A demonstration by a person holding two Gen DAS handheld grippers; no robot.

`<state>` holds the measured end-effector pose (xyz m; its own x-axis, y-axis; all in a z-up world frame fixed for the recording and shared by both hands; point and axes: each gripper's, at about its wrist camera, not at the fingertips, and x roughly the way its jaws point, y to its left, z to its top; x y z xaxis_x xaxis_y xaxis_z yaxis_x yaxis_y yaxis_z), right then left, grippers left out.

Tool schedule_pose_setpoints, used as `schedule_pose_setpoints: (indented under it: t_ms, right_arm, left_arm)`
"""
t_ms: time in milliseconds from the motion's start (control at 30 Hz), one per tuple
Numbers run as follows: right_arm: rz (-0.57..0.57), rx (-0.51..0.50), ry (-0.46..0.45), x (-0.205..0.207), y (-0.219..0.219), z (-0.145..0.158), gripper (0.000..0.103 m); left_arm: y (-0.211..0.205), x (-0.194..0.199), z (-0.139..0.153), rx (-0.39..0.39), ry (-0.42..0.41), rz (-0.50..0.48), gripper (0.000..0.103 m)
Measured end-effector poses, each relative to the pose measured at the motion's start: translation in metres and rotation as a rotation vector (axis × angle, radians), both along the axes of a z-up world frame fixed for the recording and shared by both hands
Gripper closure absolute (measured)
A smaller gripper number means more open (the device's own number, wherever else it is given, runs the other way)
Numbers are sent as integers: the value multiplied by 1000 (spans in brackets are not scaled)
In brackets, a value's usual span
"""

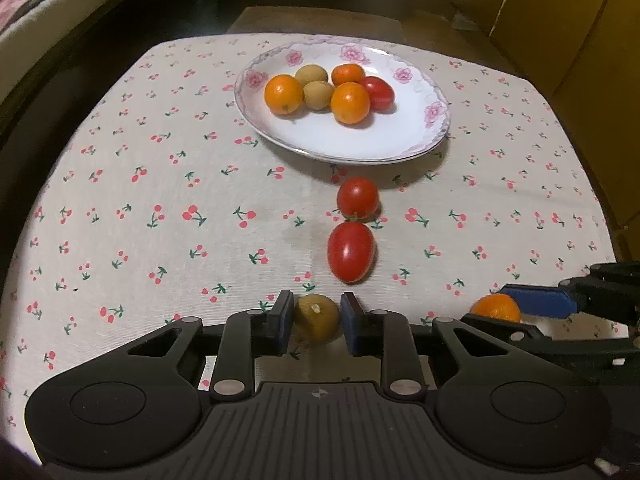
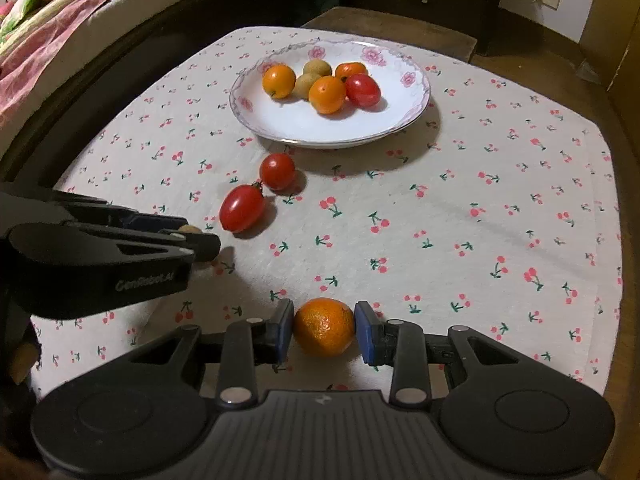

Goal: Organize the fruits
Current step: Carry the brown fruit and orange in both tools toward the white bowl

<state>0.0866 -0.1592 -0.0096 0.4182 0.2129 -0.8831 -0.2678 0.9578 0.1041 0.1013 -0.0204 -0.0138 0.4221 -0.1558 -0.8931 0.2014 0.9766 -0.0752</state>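
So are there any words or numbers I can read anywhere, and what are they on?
"GenRobot.AI": on the side of the left tongs, in grey letters, a bit blurred.
Nothing else: the plate has only pink flowers, the tablecloth only cherries.

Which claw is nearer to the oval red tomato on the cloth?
Left. The left claw, shut on a brownish fruit, sits just in front of the oval tomato. The right claw grips an orange farther off to the side.
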Motion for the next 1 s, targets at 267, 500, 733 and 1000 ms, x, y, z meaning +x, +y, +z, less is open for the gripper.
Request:
schedule_pose_setpoints:
  t_ms: [267, 500, 733, 1000]
  right_arm:
    - [-22, 15, -29, -1, -7, 10, 69]
    - [-35, 30, -40, -2, -10, 13, 69]
    - [-40, 44, -41, -1, -12, 14, 69]
    - [-48, 50, -43, 0, -14, 14, 69]
  left_arm:
    - [-5, -5, 5, 12, -11, -29, 71]
    - [-8, -2, 0, 12, -3, -31, 71]
    - [-9, 6, -5, -5, 3, 0, 70]
    - [-12, 6, 0, 6, -33, 1, 72]
